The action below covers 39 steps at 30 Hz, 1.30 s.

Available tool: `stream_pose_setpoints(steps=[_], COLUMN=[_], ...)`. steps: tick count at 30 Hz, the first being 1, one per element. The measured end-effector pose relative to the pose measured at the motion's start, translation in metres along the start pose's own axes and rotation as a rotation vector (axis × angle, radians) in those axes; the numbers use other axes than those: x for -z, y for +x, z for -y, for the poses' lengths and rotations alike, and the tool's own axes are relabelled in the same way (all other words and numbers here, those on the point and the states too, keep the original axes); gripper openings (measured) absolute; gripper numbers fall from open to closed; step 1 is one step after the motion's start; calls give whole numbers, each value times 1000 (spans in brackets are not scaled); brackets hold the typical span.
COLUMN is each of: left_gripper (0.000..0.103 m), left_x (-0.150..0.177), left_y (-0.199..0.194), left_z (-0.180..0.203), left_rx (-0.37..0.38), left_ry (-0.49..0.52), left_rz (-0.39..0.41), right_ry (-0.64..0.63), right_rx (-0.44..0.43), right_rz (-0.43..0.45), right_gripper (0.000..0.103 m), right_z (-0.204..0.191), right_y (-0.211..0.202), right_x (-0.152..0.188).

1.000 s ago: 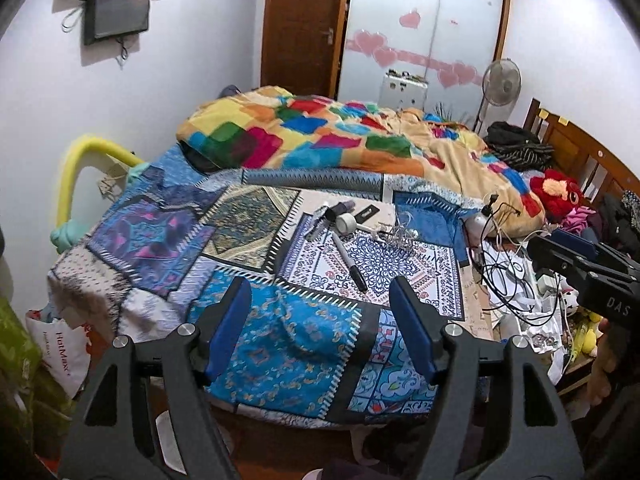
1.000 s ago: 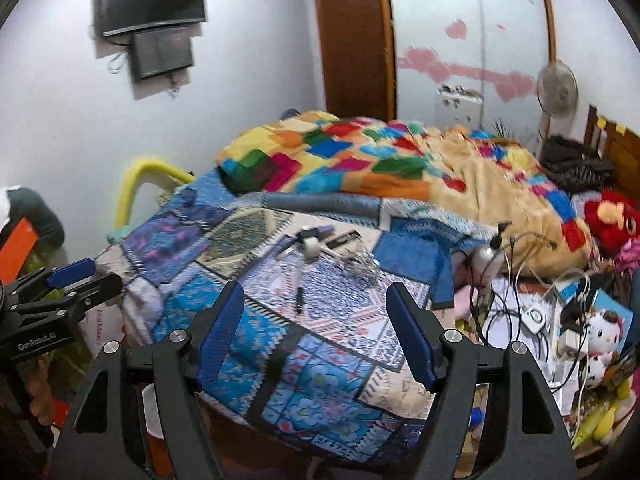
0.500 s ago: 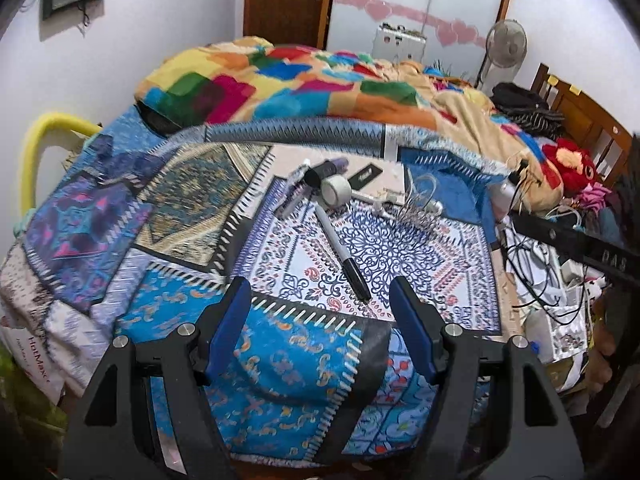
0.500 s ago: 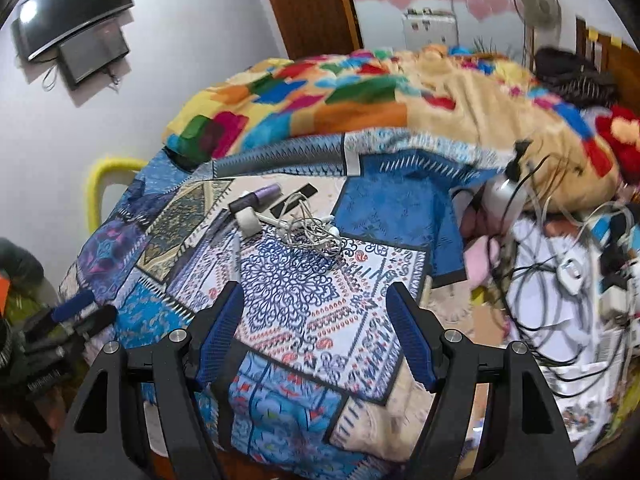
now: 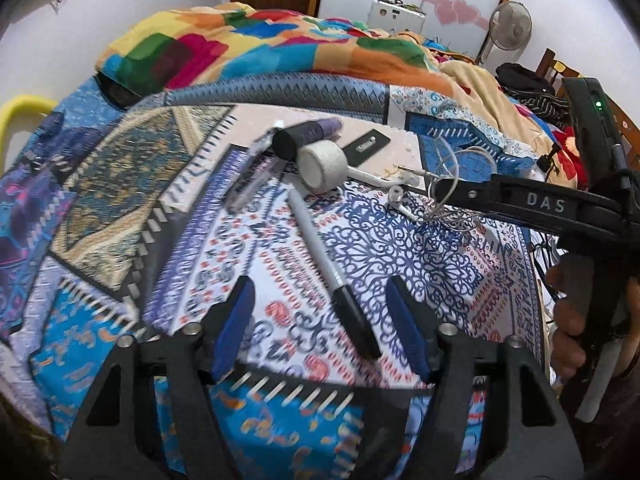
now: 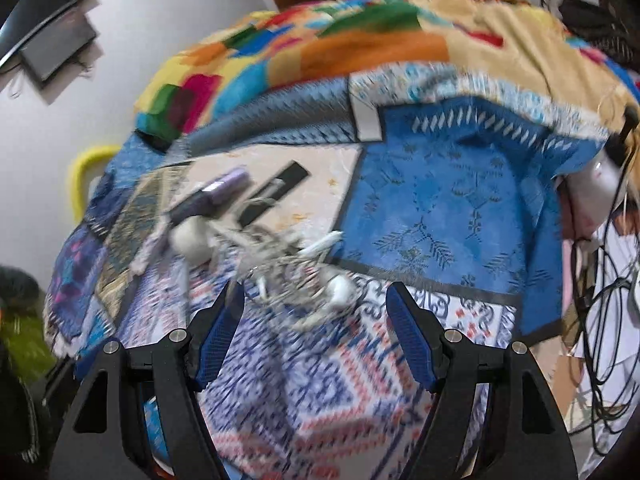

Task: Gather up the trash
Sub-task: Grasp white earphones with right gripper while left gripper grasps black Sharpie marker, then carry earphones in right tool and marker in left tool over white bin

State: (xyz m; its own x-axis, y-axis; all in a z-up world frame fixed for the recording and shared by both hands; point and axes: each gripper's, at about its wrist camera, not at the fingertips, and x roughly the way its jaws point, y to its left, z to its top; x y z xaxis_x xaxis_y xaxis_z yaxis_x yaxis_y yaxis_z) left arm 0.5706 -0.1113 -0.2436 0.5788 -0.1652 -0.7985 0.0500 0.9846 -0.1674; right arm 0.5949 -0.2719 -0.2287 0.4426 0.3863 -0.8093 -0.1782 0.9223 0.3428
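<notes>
The left gripper (image 5: 322, 320) hangs over a patterned bedspread (image 5: 400, 248), its blue-padded jaws closing with the dark cap end of a grey marker (image 5: 334, 270) lying on the cloth between them, the pads not touching it. The right gripper (image 6: 314, 328) holds its jaws apart above the same cloth, nothing gripped; just beyond its tips lies a tangle of white earphone wires (image 6: 296, 276), blurred in that view. In the left wrist view the marker runs away from the jaws toward a white roll of tape (image 5: 322, 164), which sits beside a dark cylinder with a purple end (image 5: 308, 136), a clear pen (image 5: 250, 174) and a flat black strip (image 5: 368, 144). The earphone wires (image 5: 432, 192) lie to the right of the tape, partly under the right gripper (image 5: 520, 200), which reaches in from the right edge, held by a hand (image 5: 568, 320). Farther back, a multicoloured patchwork quilt (image 5: 260, 48) is heaped across the bed. A yellow tube (image 5: 16, 116) curves at the left edge, and a standing fan (image 5: 510, 24) stands by the far wall. In the right wrist view, dark cables (image 6: 600, 280) trail at the bed's right side.
</notes>
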Motion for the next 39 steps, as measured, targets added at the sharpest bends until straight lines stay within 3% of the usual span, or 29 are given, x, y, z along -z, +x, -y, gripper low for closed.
stream_pose_setpoints(steps=[3,5,9,12,14,15,21,25,39], left_gripper=[59,51,43,32,12,10,10,10,10], left_x=[0,0,1,2,2,3,8,11,11], left_y=[13,20,28,29,28,27,15,-8,-147], left_z=[7,13,20,23,22,21,18,21,27], left_rx=[-26,-47,-84,-132,-119,-108,-43,-16,-6], left_ry=[20,33,46,53,48,45,13,9,33], left_rz=[12,20,36,47,39,29,-28,-26,107], right_ry=[-9,-61,-175,-182,-160,-149,-108,-117,-153], right_rx=[0,22,110,93,82,81,76,75,68], right_rz=[0,14,37,40,35,35,50,85,223], right_gripper=[66,62,33,19,18,18,18,17,17], right_z=[2,-5,-18,-15,-11,-9,-6,-15,-55], right_y=[8,9,8,1,-2,-4,-22,-47,-156], right_x=[4,8,21,30,34,34,33,32,38])
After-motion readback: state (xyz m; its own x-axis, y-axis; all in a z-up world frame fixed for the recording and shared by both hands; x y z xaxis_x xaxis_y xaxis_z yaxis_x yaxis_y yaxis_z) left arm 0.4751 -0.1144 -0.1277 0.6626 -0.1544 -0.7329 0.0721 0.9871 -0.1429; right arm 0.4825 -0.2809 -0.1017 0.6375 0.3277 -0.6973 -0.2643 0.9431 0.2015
